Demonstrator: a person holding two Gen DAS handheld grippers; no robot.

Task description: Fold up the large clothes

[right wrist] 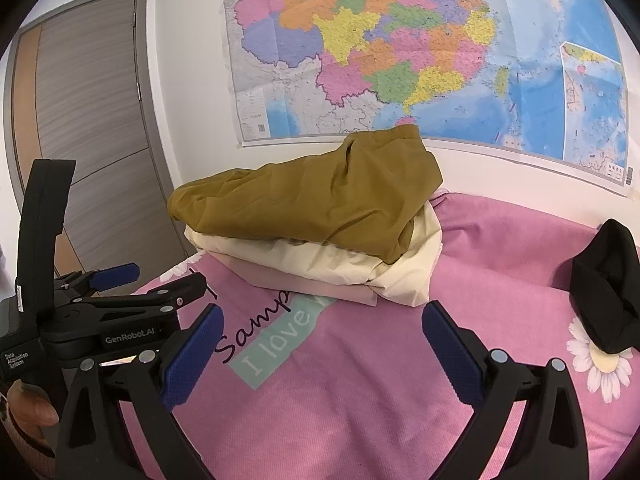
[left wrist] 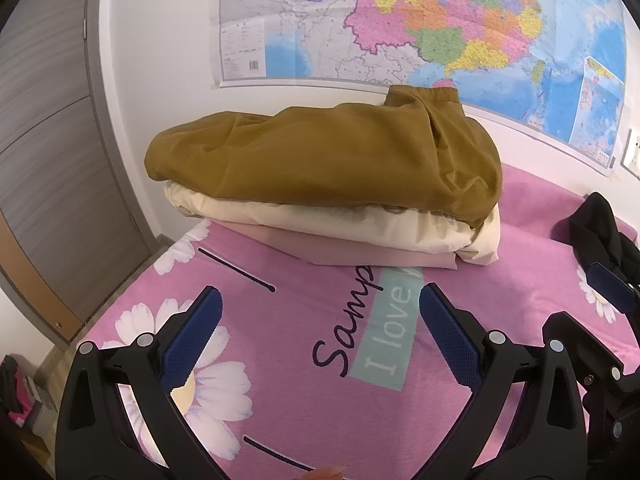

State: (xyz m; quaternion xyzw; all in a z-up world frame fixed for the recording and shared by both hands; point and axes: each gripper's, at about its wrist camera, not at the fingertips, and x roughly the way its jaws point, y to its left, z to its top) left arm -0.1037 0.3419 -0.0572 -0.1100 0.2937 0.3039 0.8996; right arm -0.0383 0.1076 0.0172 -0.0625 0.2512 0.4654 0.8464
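Mustard garment [left wrist: 328, 156] folded, rumpled, atop cream [left wrist: 360, 228], pink layers.

Left wrist view: camera sits behind and above the left gripper [left wrist: 320, 300], looking forward and slightly down across the pink flower-printed bedsheet [left wrist: 280, 380] toward the far wall. The stack of folded clothes, mustard-brown over cream over pale pink [left wrist: 328, 184], stands near and central. The large multicoloured wall map [left wrist: 440, 20] fills the top; the grey wooden door [left wrist: 52, 152] lies far left.

Right wrist view: camera likewise behind the right gripper [right wrist: 322, 322], facing the same way from a station further right (stack sits somewhat farther off).

Shared: stack, map, door, sheet lettering, and the black cloth bundle [right wrist: 608, 284] at right. Each view catches the other gripper at its edge.
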